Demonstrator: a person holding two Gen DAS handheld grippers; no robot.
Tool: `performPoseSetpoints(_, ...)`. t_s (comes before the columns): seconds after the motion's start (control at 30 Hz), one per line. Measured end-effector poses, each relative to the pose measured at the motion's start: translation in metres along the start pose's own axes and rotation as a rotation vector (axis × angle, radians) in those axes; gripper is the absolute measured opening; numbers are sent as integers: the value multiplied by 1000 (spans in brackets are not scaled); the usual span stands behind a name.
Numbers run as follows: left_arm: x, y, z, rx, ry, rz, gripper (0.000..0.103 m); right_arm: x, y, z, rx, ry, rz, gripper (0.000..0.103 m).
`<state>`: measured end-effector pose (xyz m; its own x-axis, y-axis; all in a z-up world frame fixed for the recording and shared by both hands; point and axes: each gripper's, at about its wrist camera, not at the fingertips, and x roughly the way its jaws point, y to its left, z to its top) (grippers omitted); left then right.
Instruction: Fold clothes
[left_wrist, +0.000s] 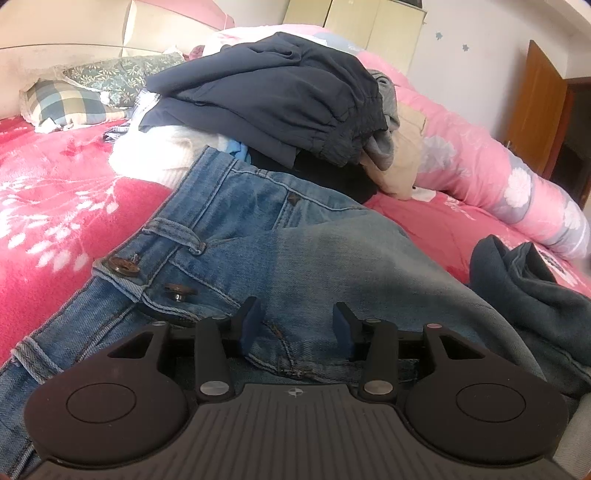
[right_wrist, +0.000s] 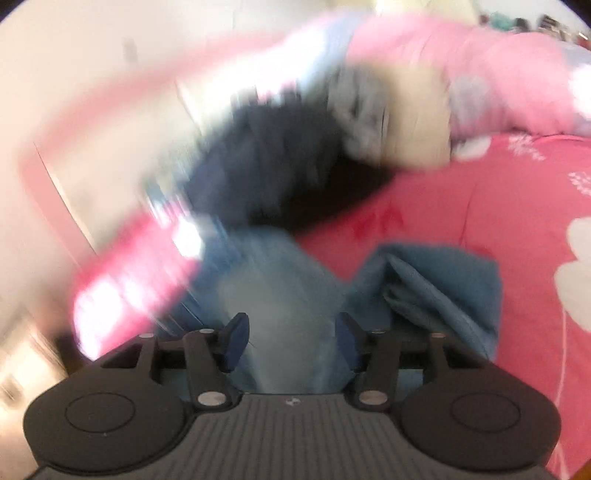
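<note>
Left wrist view: blue jeans (left_wrist: 266, 236) lie spread on a bed with a pink floral cover (left_wrist: 48, 192), waistband toward the left, two dark buttons showing near the fly. The left gripper (left_wrist: 297, 325) sits low over the denim just below the fly. Its fingers (left_wrist: 251, 321) stand apart, with a fold of denim running between them; whether the pads press on the cloth cannot be told from this angle. Behind the jeans is a heap of unfolded clothes: a navy garment (left_wrist: 280, 92) on top, grey and beige pieces at its right edge, a white item at its left. A dark blue-grey garment (left_wrist: 532, 291) lies bunched at the right, beside the jeans. A rolled pink quilt (left_wrist: 480, 155) runs along the far right, and plaid and leaf-print pillows (left_wrist: 62, 103) rest at the far left by the headboard.

Right wrist view: heavily blurred by motion. The right gripper (right_wrist: 291, 336) has its fingers (right_wrist: 236, 339) apart, and pale denim of the jeans (right_wrist: 277, 288) shows in the gap, without clear contact with the pads. A crumpled blue cloth (right_wrist: 436, 288) lies just right of the fingers on the pink cover (right_wrist: 480, 206). The clothes heap appears only as dark and beige smears beyond.
</note>
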<state>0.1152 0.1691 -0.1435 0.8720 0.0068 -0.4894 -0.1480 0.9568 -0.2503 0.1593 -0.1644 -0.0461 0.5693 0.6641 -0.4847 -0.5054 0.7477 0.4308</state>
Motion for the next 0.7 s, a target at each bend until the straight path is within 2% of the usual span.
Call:
performPoseSetpoints(0.1, 0, 0, 0, -1, -2, -2, 44, -48, -28, -5, 120, -101, -61, 56)
performPoseSetpoints(0.13, 0, 0, 0, 0, -2, -3, 44, -55, -38, -9, 155, -108, -92, 56)
performPoseSetpoints(0.23, 0, -1, -1, 5, -3, 0, 45, -60, -77, -26, 307, -61, -146, 53)
performPoseSetpoints(0.3, 0, -1, -1, 6, -3, 0, 45, -50, -100, -33, 411, -19, -138, 52)
performPoseSetpoints(0.4, 0, -1, -1, 6, -4, -2, 45, -35, -116, -36, 497, -6, -55, 49)
performPoseSetpoints(0.47, 0, -1, -1, 7, -5, -2, 45, -21, -118, -34, 522, 10, 20, 46)
performPoseSetpoints(0.5, 0, -1, -1, 8, -5, -1, 45, -14, -117, -34, 536, 21, 43, 42)
performPoseSetpoints(0.6, 0, -1, -1, 11, -6, -1, 45, -3, -113, -35, 557, 36, 102, 39)
performPoseSetpoints(0.7, 0, -1, 0, 10, -6, -2, 45, -11, -99, -43, 502, 30, 128, 25)
